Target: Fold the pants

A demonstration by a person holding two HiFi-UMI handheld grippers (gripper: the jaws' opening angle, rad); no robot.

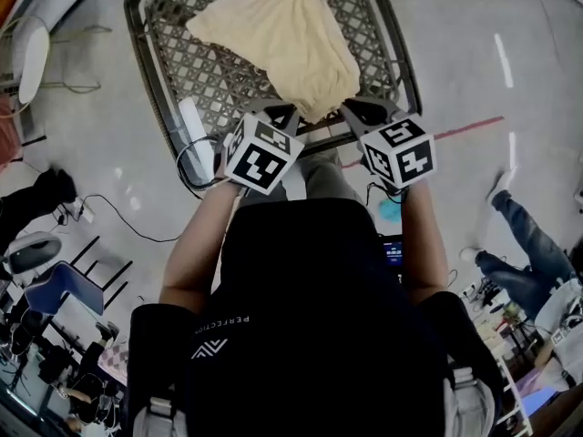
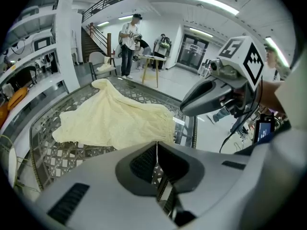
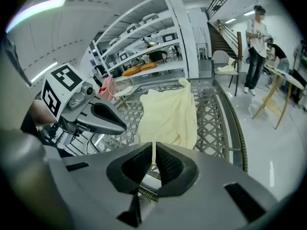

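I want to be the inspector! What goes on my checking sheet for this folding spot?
Surface: dark lattice table.
Job's things: pale yellow pants lying on it, waistband toward the person.
Clutter: nothing seen.
Grippers: left gripper and right gripper, both with jaws together, close to the waistband end.
Cables: black cable on the floor at the left.
Surroundings: people near stairs, shelves, a chair.

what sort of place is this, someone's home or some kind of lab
Most likely an open lab or workshop hall, not a home: tall storage shelves, a staircase to an upper level, and people standing at a worktable.
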